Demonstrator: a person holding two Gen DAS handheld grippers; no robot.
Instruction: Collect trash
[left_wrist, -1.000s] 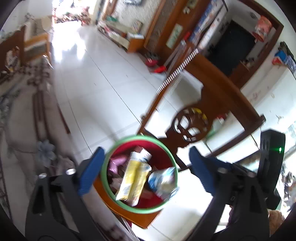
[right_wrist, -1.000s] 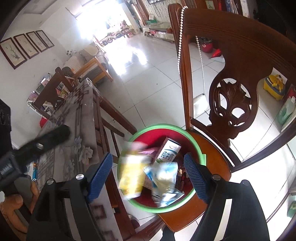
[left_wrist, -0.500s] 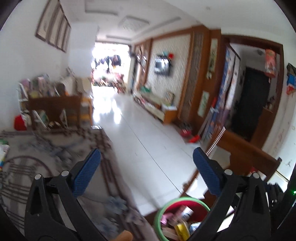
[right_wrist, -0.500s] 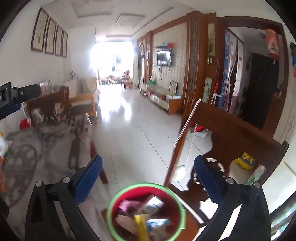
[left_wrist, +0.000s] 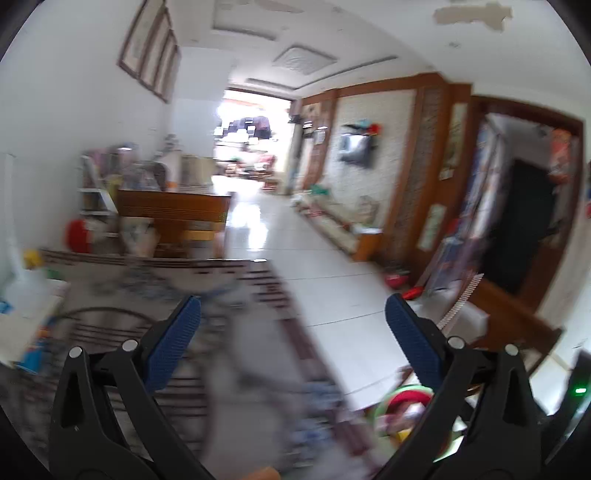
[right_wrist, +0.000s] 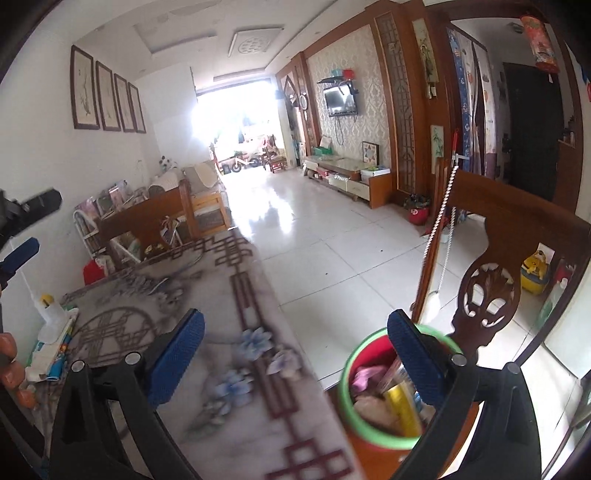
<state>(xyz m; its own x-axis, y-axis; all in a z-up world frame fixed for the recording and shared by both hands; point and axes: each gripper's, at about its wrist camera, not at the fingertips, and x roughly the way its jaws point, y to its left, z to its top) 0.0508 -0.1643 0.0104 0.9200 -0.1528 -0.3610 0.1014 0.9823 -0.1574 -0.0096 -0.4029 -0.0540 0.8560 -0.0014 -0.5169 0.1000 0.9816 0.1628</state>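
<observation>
Writing: none legible in either view; the wrappers in the bin are too blurred or small to read
Landmark: the round red bin with a green rim, standing on the brown wooden seat of a carved chair, packed with trash wrappers, among them a pink one and a yellow one
Left of the bin: a long table under a grey patterned cloth with blue flowers; at its far left edge a white plastic bottle with a yellow cap beside a flat stack of papers
Left gripper: blue-padded black fingers spread wide, nothing between them; it hangs over the cloth, and the bin shows low to its right, partly behind the right finger; this view is motion-blurred
Right gripper: released, fingers wide apart and empty; its right finger overlaps the bin's near rim in view, the left finger is over the cloth
Right of the bin: the chair's back rises just behind it; a white beaded cord hangs from the chair's top rail
In the way: the chair back behind the bin; the table edge close to its left
</observation>
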